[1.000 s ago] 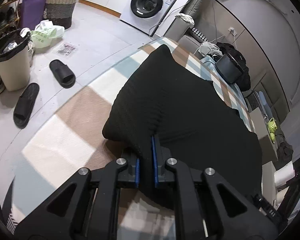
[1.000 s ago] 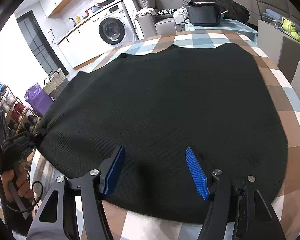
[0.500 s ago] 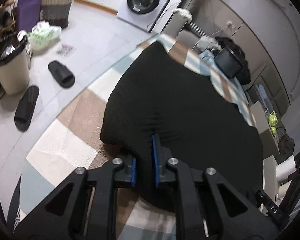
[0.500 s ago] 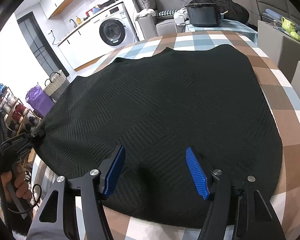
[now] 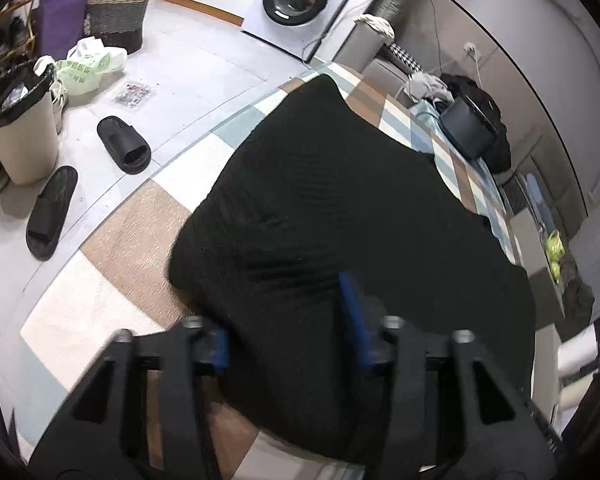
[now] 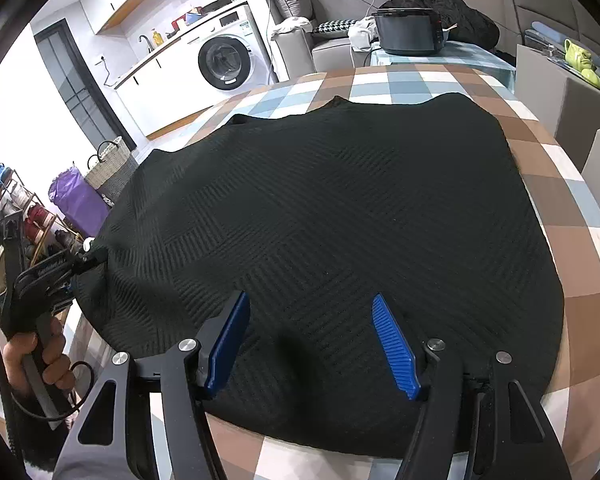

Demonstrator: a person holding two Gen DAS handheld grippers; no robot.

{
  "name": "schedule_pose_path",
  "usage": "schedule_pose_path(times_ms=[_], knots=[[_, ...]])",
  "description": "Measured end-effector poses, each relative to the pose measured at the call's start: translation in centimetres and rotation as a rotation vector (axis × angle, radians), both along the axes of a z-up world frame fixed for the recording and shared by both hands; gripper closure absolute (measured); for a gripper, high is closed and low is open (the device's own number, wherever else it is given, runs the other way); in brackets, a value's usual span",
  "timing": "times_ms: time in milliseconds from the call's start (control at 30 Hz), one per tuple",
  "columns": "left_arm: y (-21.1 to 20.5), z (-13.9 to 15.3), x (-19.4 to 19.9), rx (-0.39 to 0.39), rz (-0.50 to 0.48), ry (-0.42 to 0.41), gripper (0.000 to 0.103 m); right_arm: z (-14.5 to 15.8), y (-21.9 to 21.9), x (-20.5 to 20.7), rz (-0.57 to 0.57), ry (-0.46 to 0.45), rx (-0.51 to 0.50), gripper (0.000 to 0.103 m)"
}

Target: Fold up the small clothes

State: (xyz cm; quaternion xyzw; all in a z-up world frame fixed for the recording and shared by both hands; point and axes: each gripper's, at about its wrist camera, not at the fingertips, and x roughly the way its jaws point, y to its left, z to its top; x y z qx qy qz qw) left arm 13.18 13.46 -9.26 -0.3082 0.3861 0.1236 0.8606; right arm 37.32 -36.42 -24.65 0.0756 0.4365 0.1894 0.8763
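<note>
the black cloth [image 6: 332,216] lies spread flat on the table [image 6: 572,240], which has a cover of brown, white and light blue squares. the cloth is knit, soft and thick, with ribbed lines that make a zigzag block pattern. it is wide from side to side and reaches away toward the far end of the table. the right hand-held gripper [image 6: 314,344] hangs over the near edge of the cloth, with its blue ridged pads wide apart and nothing between them. the left hand-held gripper [image 5: 288,320] is at the left side of the cloth, and its jaws have just been opening. a bit of the cloth's edge lies between its blue pads, but the pads stand apart from each other and do not seem to press on it. both are right at the cloth, the left at the side corner and the right at the near hem. i think the next move is a new grab on an edge, to fold the cloth over.
</note>
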Motion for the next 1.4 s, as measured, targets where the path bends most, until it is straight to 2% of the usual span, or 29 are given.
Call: schedule_pose_path(times_ms=[33, 67, 233, 367, 567, 700, 767, 867, 933, 1033, 1133, 1167, 1200, 1233, 1267, 1333, 1400], knots=[[0.0, 0.1, 0.2, 0.009, -0.003, -0.003, 0.091, 0.0, 0.0, 0.0, 0.000, 0.000, -0.001, 0.037], [-0.1, 0.2, 0.3, 0.015, -0.006, -0.010, 0.093, 0.0, 0.1, -0.1, 0.000, -0.001, -0.001, 0.037], [-0.7, 1.5, -0.2, 0.075, -0.025, -0.044, 0.094, 0.0, -0.1, -0.3, -0.003, -0.002, -0.005, 0.037], [0.5, 0.2, -0.7, 0.004, -0.008, -0.021, 0.094, -0.3, 0.0, -0.1, -0.008, 0.007, -0.004, 0.037], [-1.6, 3.1, -0.2, 0.150, -0.066, -0.054, 0.095, -0.1, -0.2, -0.2, -0.008, 0.000, 0.003, 0.037], [-5.4, 7.0, 1.5, 0.303, -0.214, -0.127, 0.096, 0.1, -0.8, -0.5, -0.018, 0.000, 0.024, 0.037], [-7.6, 8.7, 2.5, 0.353, -0.301, -0.165, 0.096, 0.3, -1.4, -0.7, -0.032, -0.006, 0.046, 0.037], [-13.4, 10.8, 4.1, 0.428, -0.510, -0.237, 0.096, 0.4, -2.5, -1.1, -0.069, -0.015, 0.066, 0.037], [-17.0, 11.0, 4.6, 0.452, -0.632, -0.257, 0.096, 0.5, -3.5, -1.4, -0.098, -0.012, 0.088, 0.037], [-22.0, 9.1, 4.9, 0.422, -0.841, -0.210, 0.095, 0.5, -5.1, -1.8, -0.146, -0.011, 0.102, 0.037], [-24.1, 6.9, 4.6, 0.351, -0.952, -0.119, 0.086, 0.5, -6.5, -2.1, -0.191, -0.008, 0.103, 0.036], [-23.8, 6.5, 4.3, 0.292, -0.975, -0.109, 0.085, 0.5, -6.8, -2.1, -0.196, -0.007, 0.109, 0.036], [-23.2, 6.5, 4.0, 0.240, -0.972, -0.115, 0.083, 0.5, -7.2, -2.0, -0.195, -0.003, 0.129, 0.036], [-22.6, 6.6, 3.7, 0.200, -0.962, -0.118, 0.073, 0.5, -7.5, -1.9, -0.191, 0.001, 0.153, 0.036], [-21.8, 6.8, 3.2, 0.161, -0.945, -0.122, 0.055, 0.5, -7.6, -1.8, -0.186, 0.004, 0.172, 0.036], [-19.7, 7.4, 2.6, 0.119, -0.889, -0.146, 0.041, 0.5, -7.4, -1.2, -0.160, 0.017, 0.222, 0.036], [-16.8, 7.9, 2.3, 0.105, -0.799, -0.156, 0.040, 0.6, -6.8, -0.6, -0.121, 0.027, 0.270, 0.036]])
